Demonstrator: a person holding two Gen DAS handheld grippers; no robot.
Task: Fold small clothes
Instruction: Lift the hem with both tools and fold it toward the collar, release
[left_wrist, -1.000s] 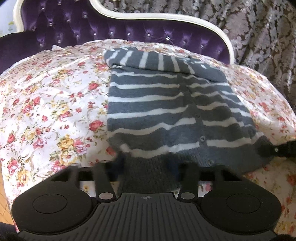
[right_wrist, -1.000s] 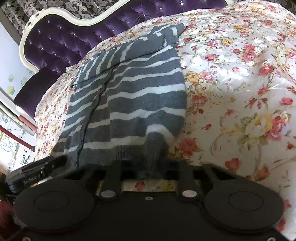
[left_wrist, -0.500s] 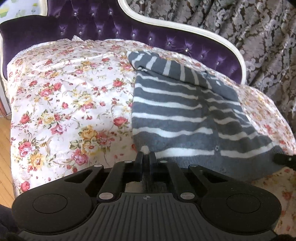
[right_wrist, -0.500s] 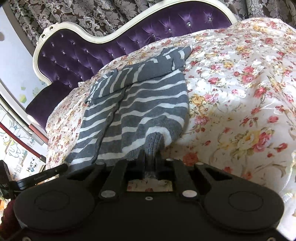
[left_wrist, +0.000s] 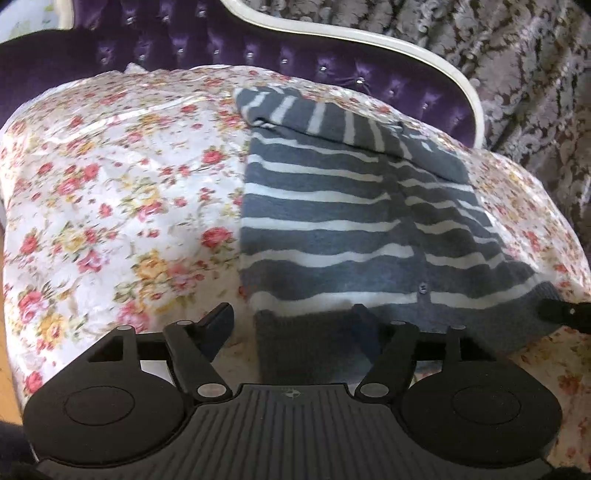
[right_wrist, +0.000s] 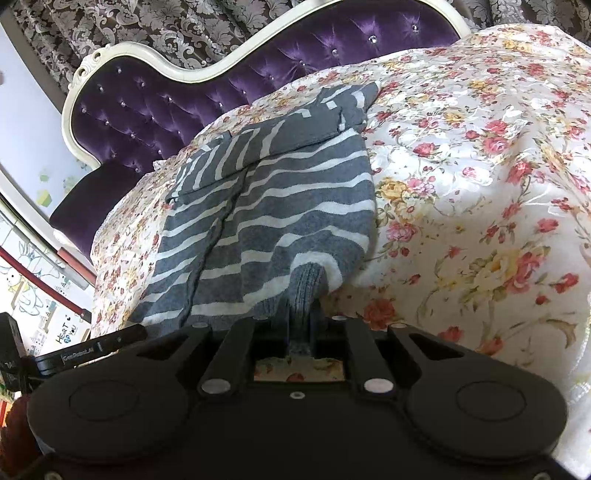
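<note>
Striped cardigan (left_wrist: 332, 221), flat on floral bed cover (left_wrist: 110, 184). L tongs (left_wrist: 291, 321): opening, hem between, unpinched. R tongs (right_wrist: 300, 314): clamped on hem. Wall sticker (right_wrist: 68, 332): "HEART YOU".

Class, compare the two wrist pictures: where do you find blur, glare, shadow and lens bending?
Left wrist view: flowered bedspread smeared by blur, striped cardigan softer too, shadow under the opening left gripper; headboard rim bends. Right wrist view: sharper, glare whitens the bedspread, the cardigan's hem shaded at the shut right gripper; headboard curves strongly.
</note>
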